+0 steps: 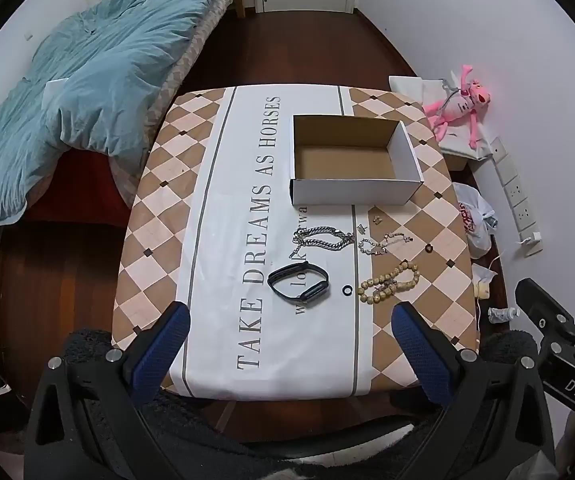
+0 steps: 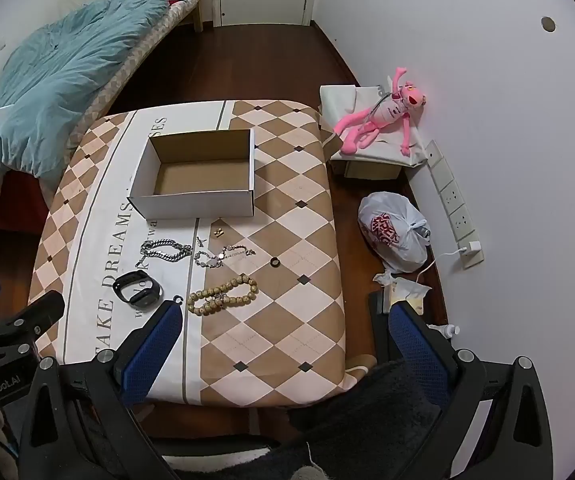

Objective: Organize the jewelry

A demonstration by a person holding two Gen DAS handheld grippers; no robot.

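1. Ahead of left gripper, jaws wide, holding nothing: black band, then the empty box.
2. Right gripper, also wide; only its view shows the wall hole. Beads lie just ahead-left.

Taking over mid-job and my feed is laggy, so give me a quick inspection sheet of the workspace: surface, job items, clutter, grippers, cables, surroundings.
Surface: table under a checkered cloth with printed text.
Job's things: open cardboard box, nothing seen inside; in front of it on the cloth a chunky silver chain, thin bracelet, bead bracelet, black watch band, two small rings, small earrings.
Clutter: nothing seen on the table besides these.
Grippers: left gripper and right gripper both open, holding nothing, at the near edge.
Cables: white charger lead at the wall power strip.
Surroundings: bed with blue duvet, pink plush toy, tied plastic bag on the floor.
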